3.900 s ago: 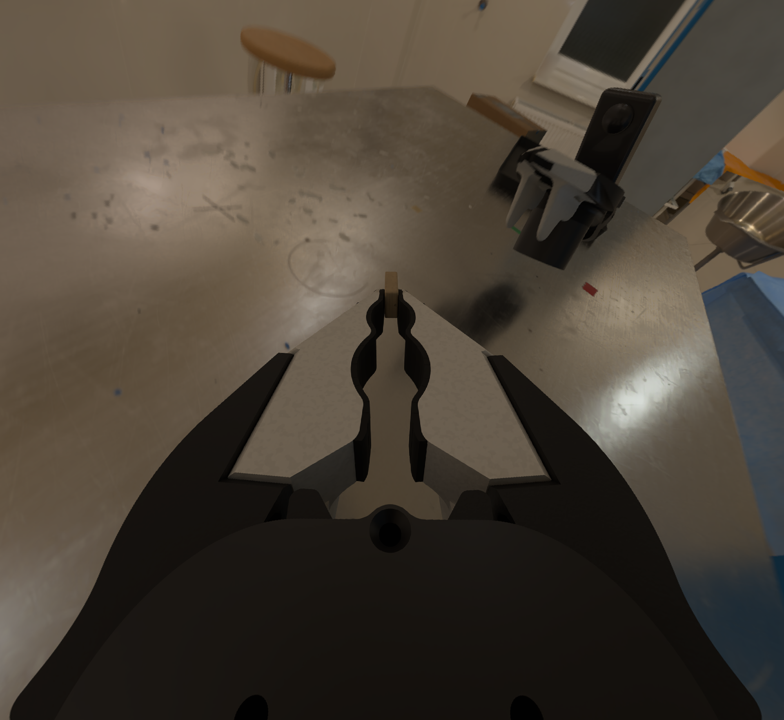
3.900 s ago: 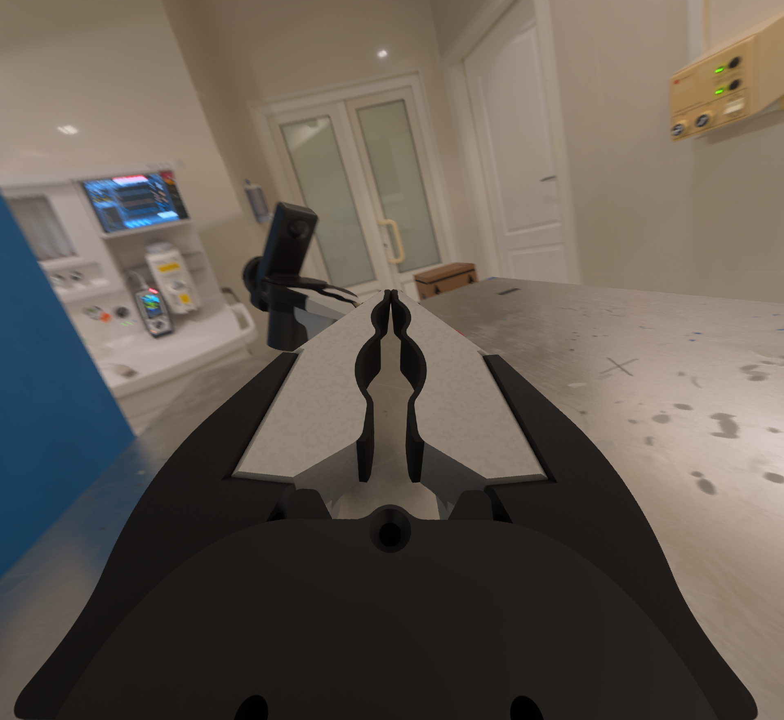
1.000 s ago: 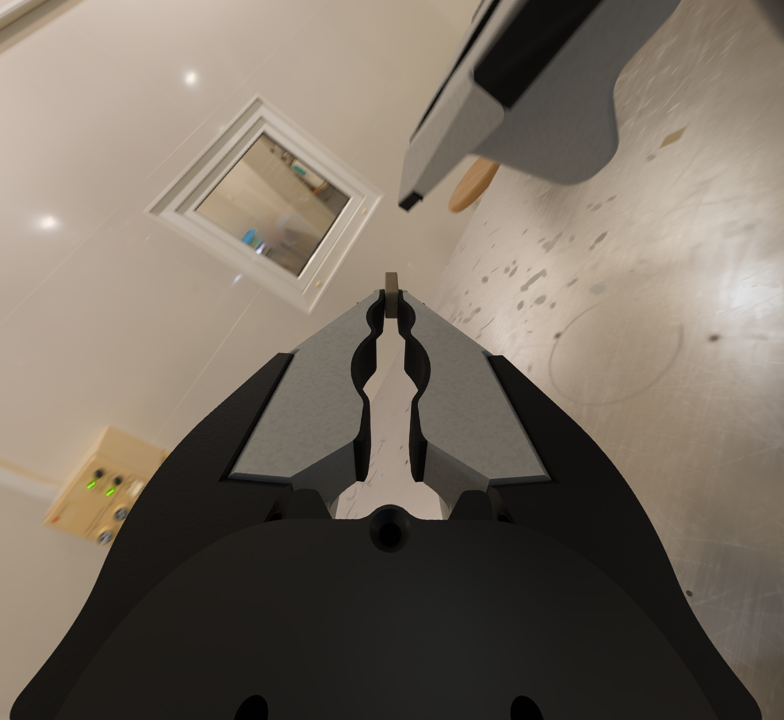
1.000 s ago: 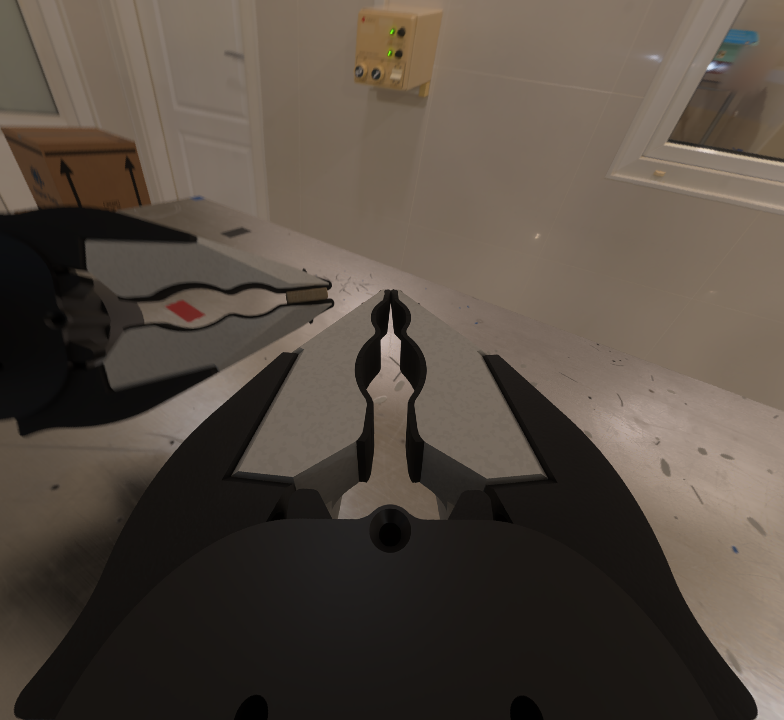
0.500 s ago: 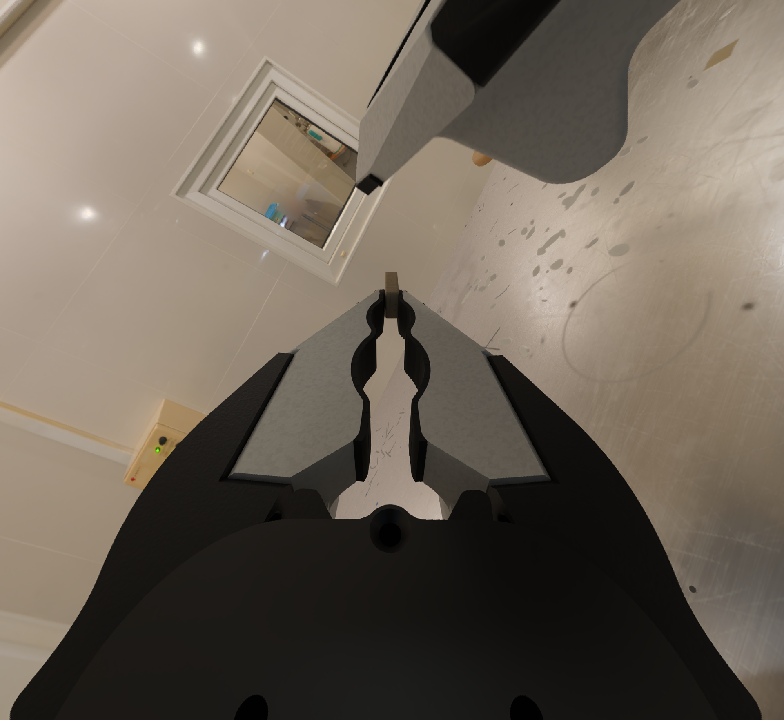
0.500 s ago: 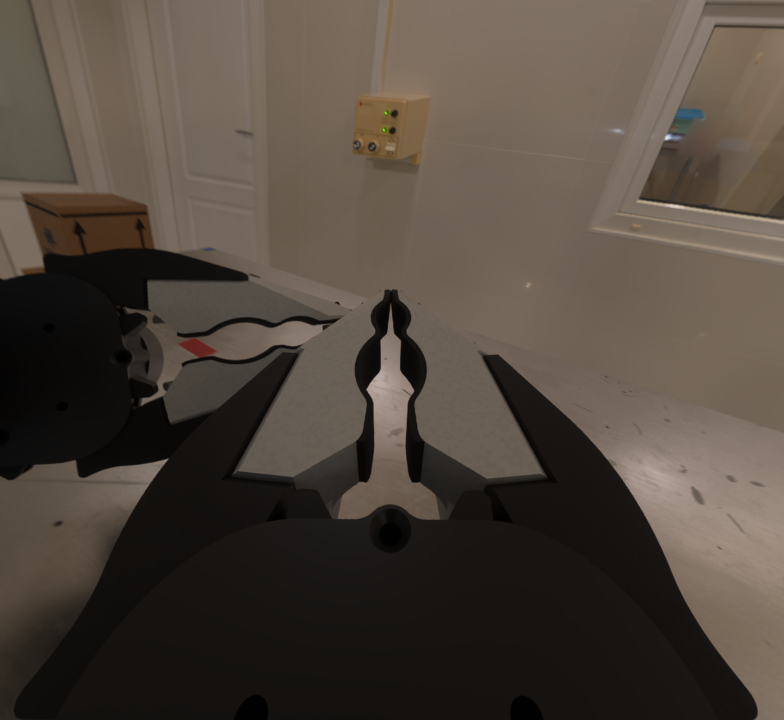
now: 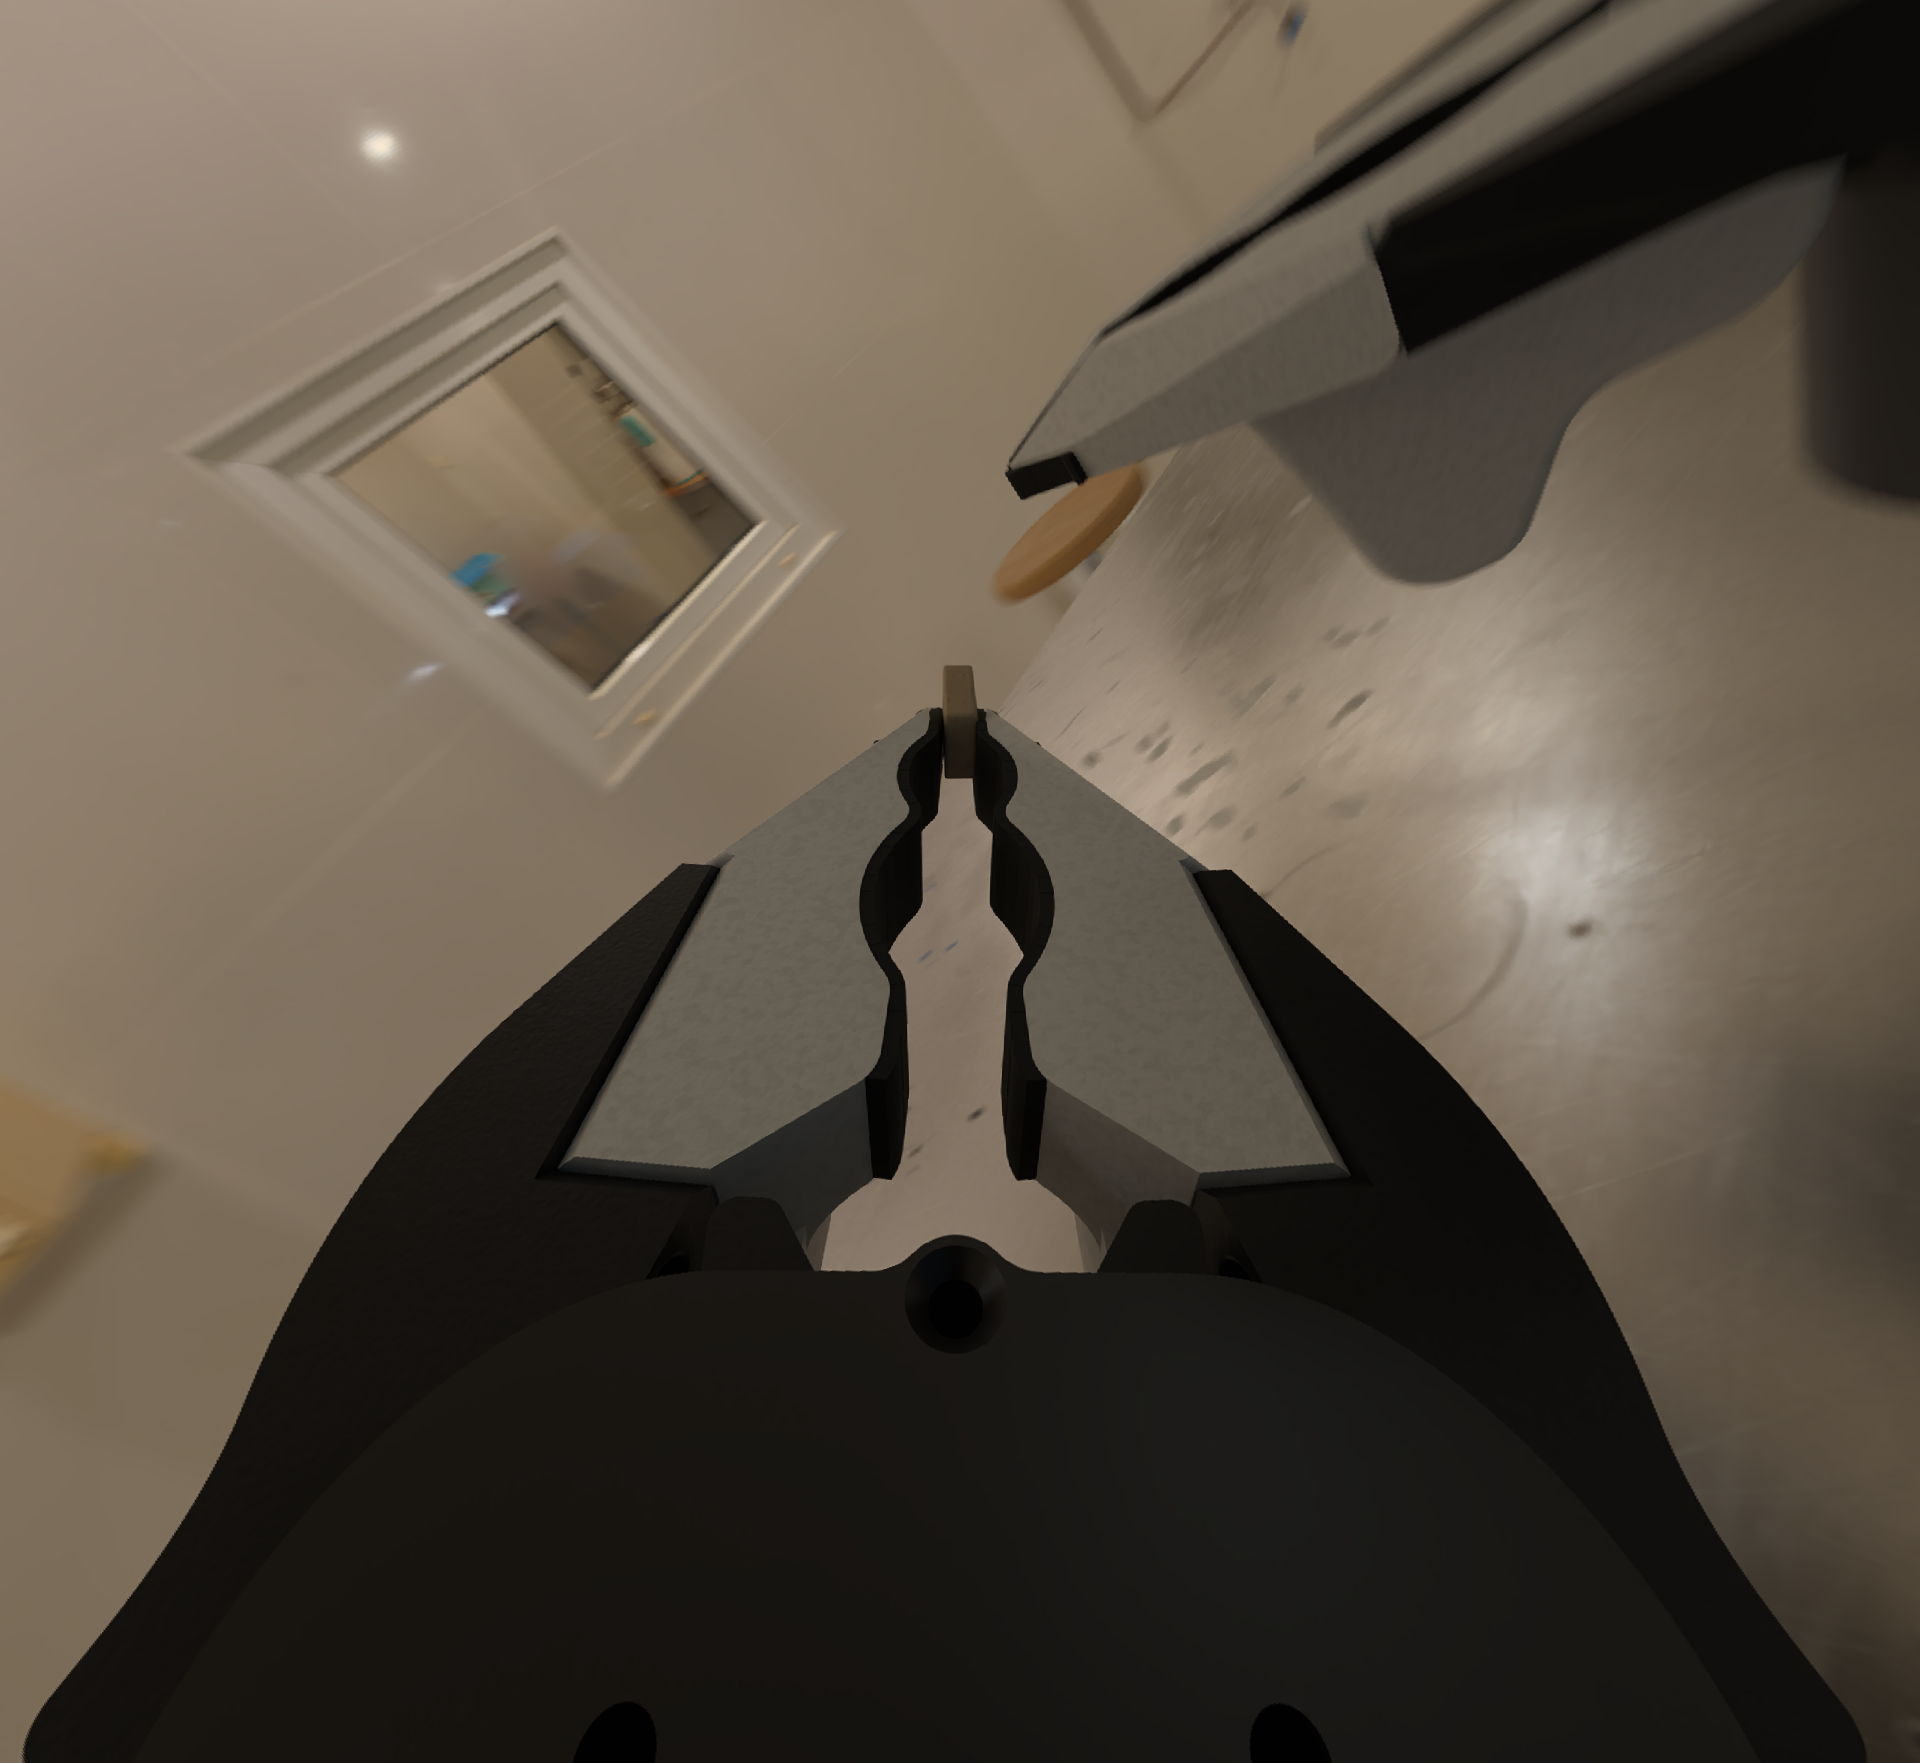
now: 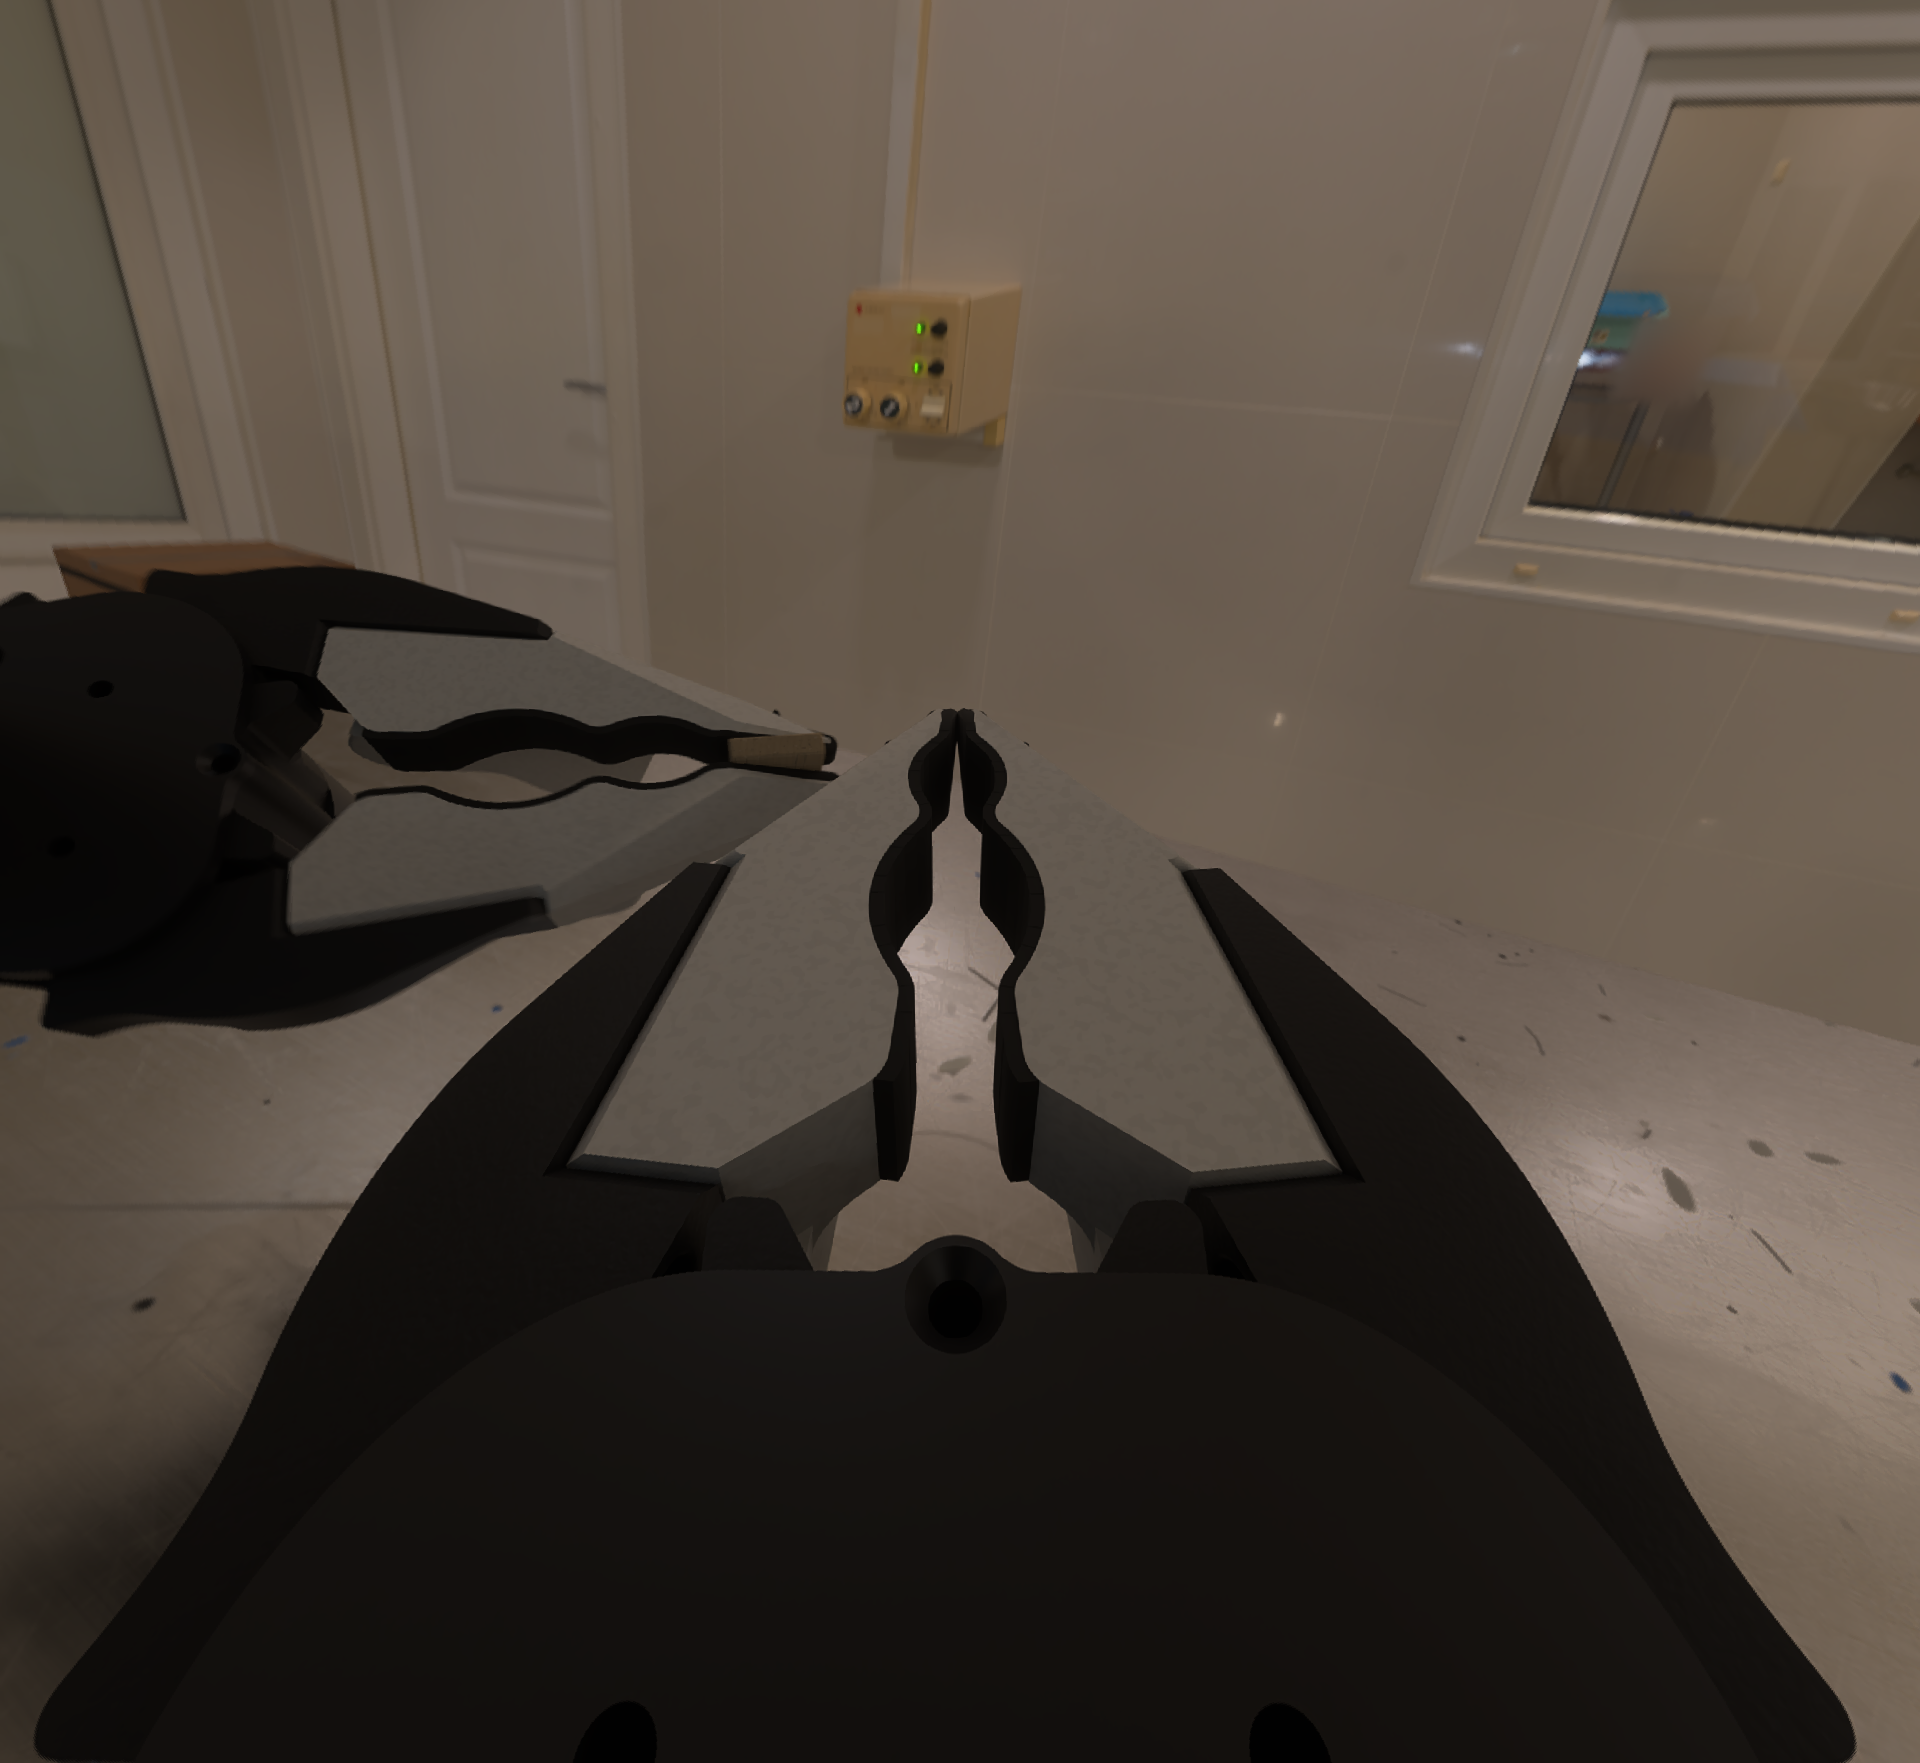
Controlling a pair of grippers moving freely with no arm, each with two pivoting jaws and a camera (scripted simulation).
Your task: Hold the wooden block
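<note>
The wooden block (image 7: 957, 722) is pinched at the very tips of the left gripper (image 7: 958, 745), with a short end left protruding beyond them. The block is thus carried clear of the metal table (image 7: 1558, 882), which in the left wrist view lies tilted toward 3 o'clock. From the right wrist view the same block (image 8: 771, 750) is seen at about 10 o'clock, clamped between the left gripper's (image 8: 821, 757) nearly meeting fingers. The right gripper (image 8: 956, 721) is closed with nothing between its tips, which touch; it is held just beside the left one, apart from the block.

The grasp and the lift are judged to be done; what is left appears to be only that the hold be kept steady. The bite is shallow, and how much of the block is actually gripped cannot be told well from the blurred left view. A white-framed window (image 7: 540, 487) and a round wooden stool (image 7: 1065, 531) are seen beyond.
</note>
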